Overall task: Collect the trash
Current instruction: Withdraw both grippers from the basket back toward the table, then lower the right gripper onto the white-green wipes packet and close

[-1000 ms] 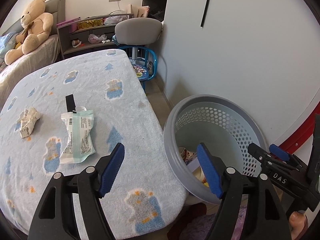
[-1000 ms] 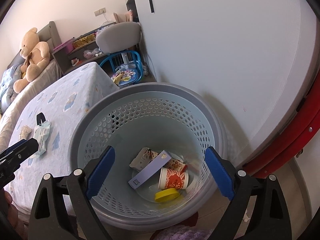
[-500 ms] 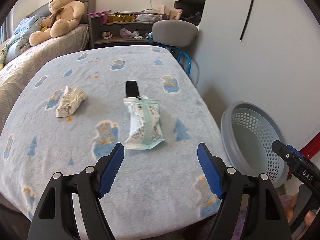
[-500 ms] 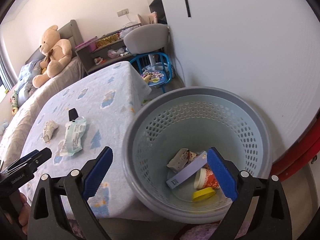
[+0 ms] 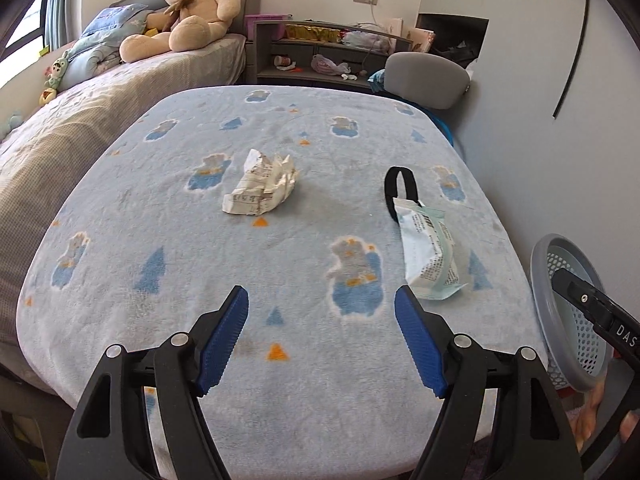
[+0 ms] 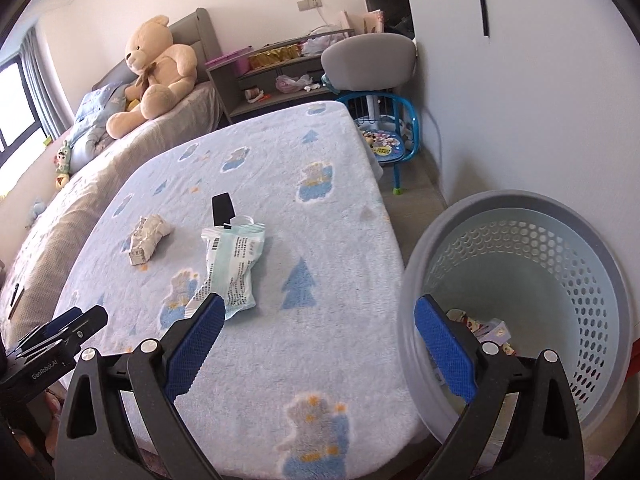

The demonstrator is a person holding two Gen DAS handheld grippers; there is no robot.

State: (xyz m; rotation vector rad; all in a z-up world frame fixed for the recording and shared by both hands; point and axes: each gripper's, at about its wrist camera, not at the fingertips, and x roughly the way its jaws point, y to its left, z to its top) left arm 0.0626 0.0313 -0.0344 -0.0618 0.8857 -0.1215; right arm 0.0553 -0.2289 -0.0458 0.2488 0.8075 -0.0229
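A crumpled paper wad (image 5: pixel 262 188) (image 6: pixel 147 238) lies mid-table on the blue patterned cloth (image 5: pixel 200 280). To its right lies a pale green and white wrapper (image 5: pixel 430 254) (image 6: pixel 232 266), its far end over a black strap (image 5: pixel 398 188) (image 6: pixel 222 208). My left gripper (image 5: pixel 322 300) hovers open over the near part of the table, nothing between its fingers. My right gripper (image 6: pixel 316 308) is open and empty above the table's near right edge, beside the grey perforated bin (image 6: pixel 520 280) (image 5: pixel 560 312). Some trash lies at the bin's bottom.
A bed with a big teddy bear (image 5: pixel 188 4) runs along the left. Behind the table stand a grey chair (image 5: pixel 426 78), a small blue chair (image 6: pixel 394 136) and a cluttered shelf (image 5: pixel 332 50). A white wall (image 6: pixel 520 80) closes the right side.
Both grippers have swung left from over the bin to the table. The right jaws widened a little. The paper wad and wrapper have not moved.
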